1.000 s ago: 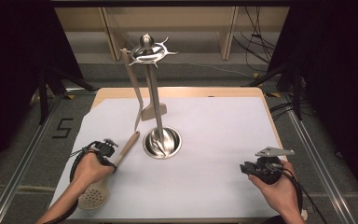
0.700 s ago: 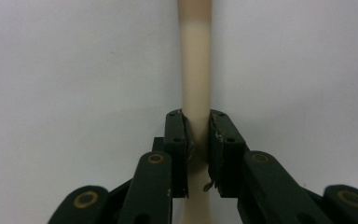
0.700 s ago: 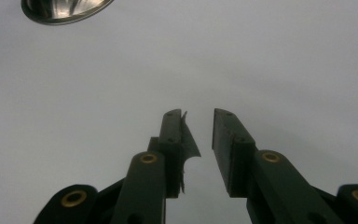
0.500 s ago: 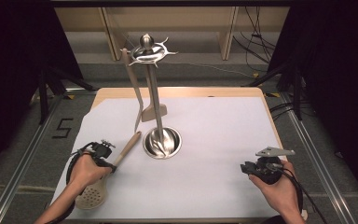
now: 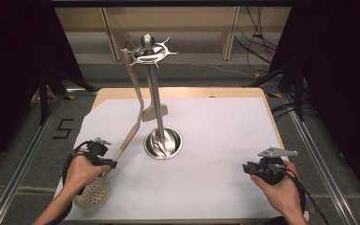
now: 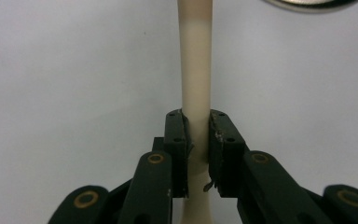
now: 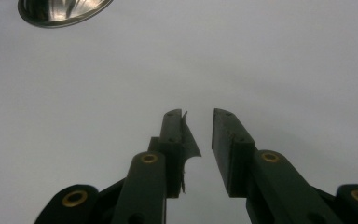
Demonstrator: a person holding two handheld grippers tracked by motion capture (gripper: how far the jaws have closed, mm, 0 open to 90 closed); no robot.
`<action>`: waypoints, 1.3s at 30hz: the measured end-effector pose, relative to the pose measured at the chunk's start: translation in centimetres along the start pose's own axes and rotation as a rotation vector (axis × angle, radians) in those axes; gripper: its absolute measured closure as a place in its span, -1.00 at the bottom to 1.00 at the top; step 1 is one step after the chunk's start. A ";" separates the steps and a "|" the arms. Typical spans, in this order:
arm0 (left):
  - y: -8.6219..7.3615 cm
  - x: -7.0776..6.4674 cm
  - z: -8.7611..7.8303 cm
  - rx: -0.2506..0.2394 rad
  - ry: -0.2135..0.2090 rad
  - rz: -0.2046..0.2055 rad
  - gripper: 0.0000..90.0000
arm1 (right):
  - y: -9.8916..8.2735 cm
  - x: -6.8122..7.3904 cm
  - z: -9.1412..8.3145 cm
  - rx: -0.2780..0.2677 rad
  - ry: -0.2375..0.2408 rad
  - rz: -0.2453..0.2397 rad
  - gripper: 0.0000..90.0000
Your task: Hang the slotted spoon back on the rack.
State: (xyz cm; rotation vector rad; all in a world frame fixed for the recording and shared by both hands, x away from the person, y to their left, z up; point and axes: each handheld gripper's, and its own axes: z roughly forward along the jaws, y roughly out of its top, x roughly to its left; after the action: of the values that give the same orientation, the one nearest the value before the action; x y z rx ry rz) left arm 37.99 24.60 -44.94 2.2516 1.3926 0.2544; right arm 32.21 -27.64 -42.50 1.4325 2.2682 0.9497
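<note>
A cream slotted spoon (image 5: pixel 93 193) lies slanted at the front left, its round holed head nearest the person. My left gripper (image 5: pixel 112 161) is shut on the spoon's handle (image 6: pixel 195 79), and both pads press its sides. The handle runs up toward the shiny metal utensil stand (image 5: pixel 163 143) in the middle of the white sheet. A wooden spatula (image 5: pixel 136 89) hangs from the stand's hooked top (image 5: pixel 149 51). At the front right, my right gripper (image 5: pixel 249 168) stays low over the sheet; in its own view my right gripper (image 7: pixel 198 116) has its jaws a little apart with nothing between them.
The white sheet (image 5: pixel 225 126) covers a wooden table (image 5: pixel 178 91). The stand's round base rim (image 7: pixel 63 11) shows at the upper left of the right gripper view. Dark frames and cables surround the table.
The left hand has shifted slightly to the left with the spoon in its grip. The right hand has kept still.
</note>
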 end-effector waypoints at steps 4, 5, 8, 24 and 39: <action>-0.1 0.2 -0.6 -0.060 -0.008 -0.017 0.73 | 0.0 -0.1 0.0 -0.002 -0.005 -0.018 0.65; -0.1 0.3 -0.7 -0.078 0.001 -0.026 0.73 | 0.0 -0.1 0.0 -0.003 -0.004 -0.021 0.65; -0.3 0.6 -1.0 -0.104 -0.005 -0.040 0.73 | 0.0 0.1 -0.1 0.003 0.005 0.003 0.65; -1.0 1.2 -4.5 -0.276 -0.002 -0.061 0.73 | 0.0 0.0 0.0 -0.008 -0.012 -0.026 0.65; -1.2 0.7 -6.6 -0.447 -0.024 -0.109 0.73 | 0.1 0.2 0.0 -0.007 -0.008 -0.005 0.65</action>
State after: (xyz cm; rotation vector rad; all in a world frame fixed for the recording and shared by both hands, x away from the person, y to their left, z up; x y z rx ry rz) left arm 34.71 27.63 -39.84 1.8025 1.2901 0.4510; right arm 32.23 -27.42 -42.41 1.4240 2.2597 0.9482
